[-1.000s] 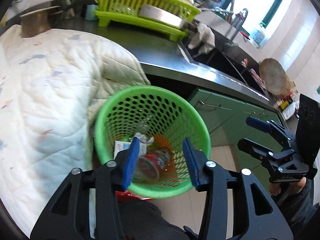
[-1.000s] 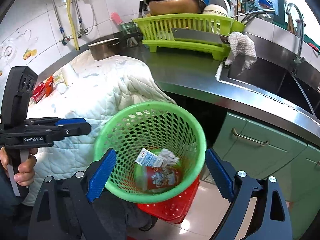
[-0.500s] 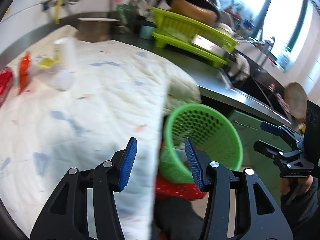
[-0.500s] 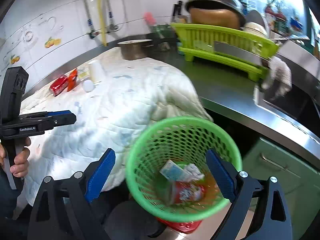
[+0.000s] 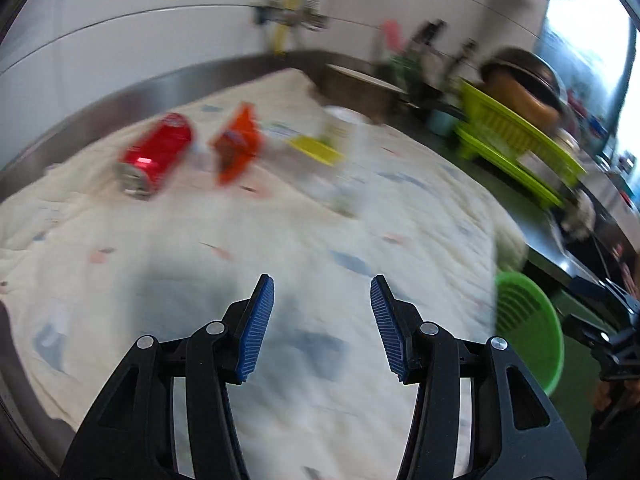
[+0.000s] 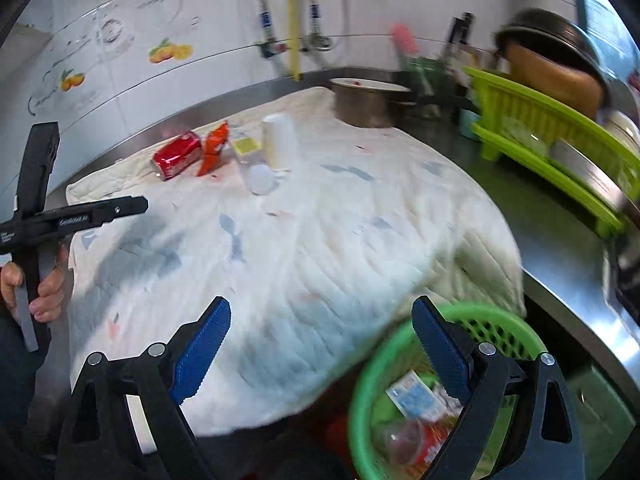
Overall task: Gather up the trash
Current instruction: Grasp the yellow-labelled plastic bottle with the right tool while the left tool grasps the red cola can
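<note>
Trash lies at the far side of the white quilted cloth (image 6: 304,248): a red can (image 5: 154,160) (image 6: 178,155) on its side, an orange wrapper (image 5: 236,148) (image 6: 213,148), a yellow packet (image 5: 316,151) (image 6: 245,146), a white cup (image 6: 277,141) and a clear lid (image 6: 261,179). The green basket (image 6: 384,364) (image 5: 528,324) at the cloth's near right edge holds a can, a carton and paper. My left gripper (image 5: 322,328) is open and empty over the cloth. My right gripper (image 6: 320,356) is open and empty beside the basket.
A metal pot (image 6: 366,102) stands behind the cloth. A green dish rack (image 6: 552,128) with a wok and plates sits on the steel counter (image 6: 560,240) to the right. A tiled wall (image 6: 160,32) with pipes runs behind.
Both grippers swung left, away from the basket and toward the cloth; the trash on the cloth came into view. Both stayed open and empty.
</note>
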`<state>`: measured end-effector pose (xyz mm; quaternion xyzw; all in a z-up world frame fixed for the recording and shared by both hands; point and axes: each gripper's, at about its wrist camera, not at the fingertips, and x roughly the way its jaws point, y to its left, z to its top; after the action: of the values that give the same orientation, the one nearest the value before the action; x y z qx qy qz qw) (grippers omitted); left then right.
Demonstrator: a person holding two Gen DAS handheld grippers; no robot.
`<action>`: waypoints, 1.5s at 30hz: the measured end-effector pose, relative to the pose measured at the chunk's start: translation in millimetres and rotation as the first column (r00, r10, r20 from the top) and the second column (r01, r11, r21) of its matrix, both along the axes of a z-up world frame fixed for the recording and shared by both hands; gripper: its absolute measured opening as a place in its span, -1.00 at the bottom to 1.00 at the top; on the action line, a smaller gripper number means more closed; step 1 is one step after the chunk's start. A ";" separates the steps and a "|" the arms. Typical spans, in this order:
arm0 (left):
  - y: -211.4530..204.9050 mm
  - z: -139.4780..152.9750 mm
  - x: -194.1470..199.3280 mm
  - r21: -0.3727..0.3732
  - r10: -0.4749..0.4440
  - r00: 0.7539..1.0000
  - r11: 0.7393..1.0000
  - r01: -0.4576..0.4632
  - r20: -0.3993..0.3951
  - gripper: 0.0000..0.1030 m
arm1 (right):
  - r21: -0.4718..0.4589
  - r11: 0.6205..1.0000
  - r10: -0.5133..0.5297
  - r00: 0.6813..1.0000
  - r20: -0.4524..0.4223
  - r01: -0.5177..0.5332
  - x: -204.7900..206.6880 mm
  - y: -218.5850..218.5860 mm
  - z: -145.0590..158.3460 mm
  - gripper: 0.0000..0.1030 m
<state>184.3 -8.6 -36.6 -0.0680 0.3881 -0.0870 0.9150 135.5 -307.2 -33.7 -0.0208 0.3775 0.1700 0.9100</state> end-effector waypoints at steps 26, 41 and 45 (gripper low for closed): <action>147.8 -1.4 114.1 0.027 0.259 0.966 0.965 -0.259 0.022 0.18 | -0.175 0.952 0.243 0.968 -0.057 -0.250 205.2 171.0 -28.1 0.58; 147.7 -11.7 145.2 0.068 0.226 0.974 0.972 -0.226 0.013 0.29 | -0.117 0.939 0.310 0.942 -0.128 -0.324 220.1 201.0 -51.0 0.43; 145.8 -14.9 154.0 0.088 0.215 0.977 0.973 -0.215 0.007 0.29 | -0.141 0.925 0.336 0.932 -0.135 -0.354 218.7 209.5 -47.8 0.41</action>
<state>338.3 137.2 -51.6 -0.0690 0.3831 0.0300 0.9206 354.2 -97.7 -81.5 -0.1520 0.4291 0.2972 0.8393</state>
